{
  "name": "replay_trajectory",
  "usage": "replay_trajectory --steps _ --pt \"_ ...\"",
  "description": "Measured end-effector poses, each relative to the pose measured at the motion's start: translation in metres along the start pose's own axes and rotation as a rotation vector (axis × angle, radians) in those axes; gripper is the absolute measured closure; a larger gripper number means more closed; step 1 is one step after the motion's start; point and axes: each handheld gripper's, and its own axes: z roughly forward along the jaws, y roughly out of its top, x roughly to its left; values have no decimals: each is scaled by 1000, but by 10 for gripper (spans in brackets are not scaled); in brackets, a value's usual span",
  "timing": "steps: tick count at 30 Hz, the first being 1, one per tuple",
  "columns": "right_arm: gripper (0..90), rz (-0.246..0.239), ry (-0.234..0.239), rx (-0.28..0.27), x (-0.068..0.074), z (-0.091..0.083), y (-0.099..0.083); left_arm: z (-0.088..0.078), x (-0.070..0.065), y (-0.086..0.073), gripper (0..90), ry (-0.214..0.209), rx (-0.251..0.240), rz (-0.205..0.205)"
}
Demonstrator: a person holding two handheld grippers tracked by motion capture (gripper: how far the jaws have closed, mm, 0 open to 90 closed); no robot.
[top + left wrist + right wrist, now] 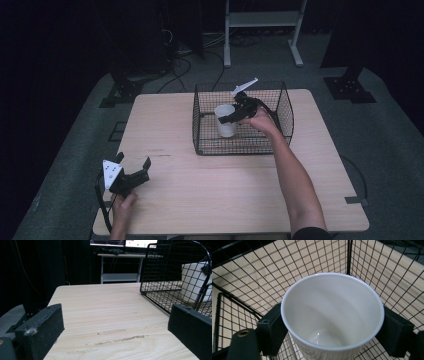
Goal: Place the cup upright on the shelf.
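Note:
A white cup (225,121) stands upright and empty inside a black wire basket (240,150) on the far middle of the wooden table (210,190). My right gripper (232,117) reaches into the basket from the right. In the right gripper view its jaws press both sides of the cup (332,312) just under the rim, shut on it, with basket mesh (249,277) around. My left gripper (134,174) rests open near the table's front left corner, nothing between its jaws. In the left gripper view, the left gripper (115,325) faces bare table (105,305), with the basket (160,277) and cup (193,280) ahead to the right.
A white metal shelf frame (262,20) stands on the floor beyond the table. Black stand bases (348,87) and cables (175,65) lie on the grey floor at the back. The table's edges drop off on all sides.

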Motion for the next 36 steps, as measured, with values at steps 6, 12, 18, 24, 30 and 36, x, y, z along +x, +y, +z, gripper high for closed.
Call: replay_trajectory --steps 6,12,18,24,30,36 --pt "187 -8 -22 21 0 1 -1 0 0 0 0 -1 -1 1" --pt "185 -27 -23 31 3 1 0 0 0 0 0 0 0 0" --pt "183 -51 -15 28 9 1 2 0 0 0 0 2 0 -3" --pt "179 -68 -23 49 12 3 2 0 0 0 0 3 -1 -4" --pt "174 -68 -19 52 12 2 2 0 1 0 0 3 -4 -7" --pt "142 -73 -26 37 15 1 3 0 1 0 0 2 -5 -6"
